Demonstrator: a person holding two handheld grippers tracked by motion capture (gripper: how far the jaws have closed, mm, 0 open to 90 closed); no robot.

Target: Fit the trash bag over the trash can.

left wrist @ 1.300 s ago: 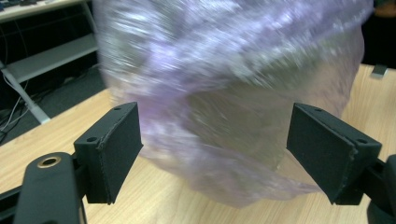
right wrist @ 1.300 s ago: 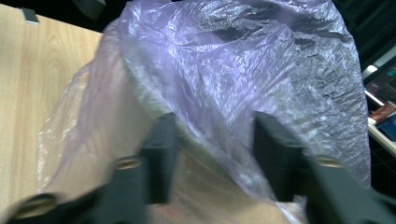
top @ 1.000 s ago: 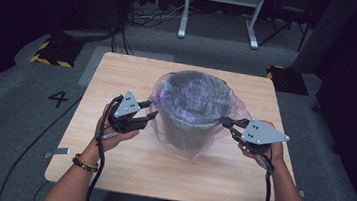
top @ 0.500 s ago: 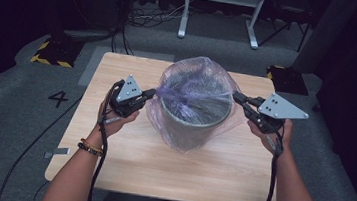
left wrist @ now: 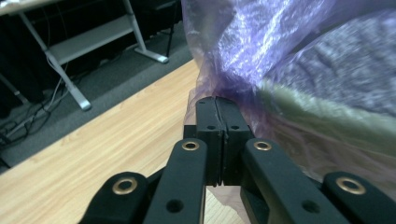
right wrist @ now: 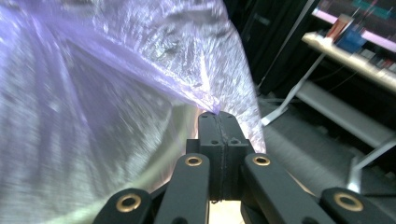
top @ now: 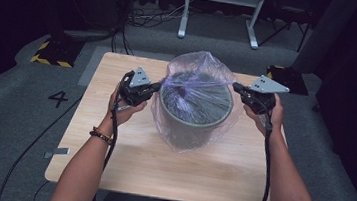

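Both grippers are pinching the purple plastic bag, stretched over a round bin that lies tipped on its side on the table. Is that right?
Not quite: the bin stands upright on the table, as the high view shows. The left gripper and right gripper do pinch the bag.

Both my forearms reach in from near table edge, spread apart. My left hand (top: 124, 106) wraps left gripper (top: 157, 86), bracelet on that wrist, grey plate on top tilted, jaws pointing inward to my right. Left jaws have just been closing, now pressed together with thin film pinched at tips. My right hand (top: 268, 115) holds right gripper (top: 236, 88) level, jaws pointing inward to my left, clamped tight, film caught between tips. Cables trail back along both forearms.
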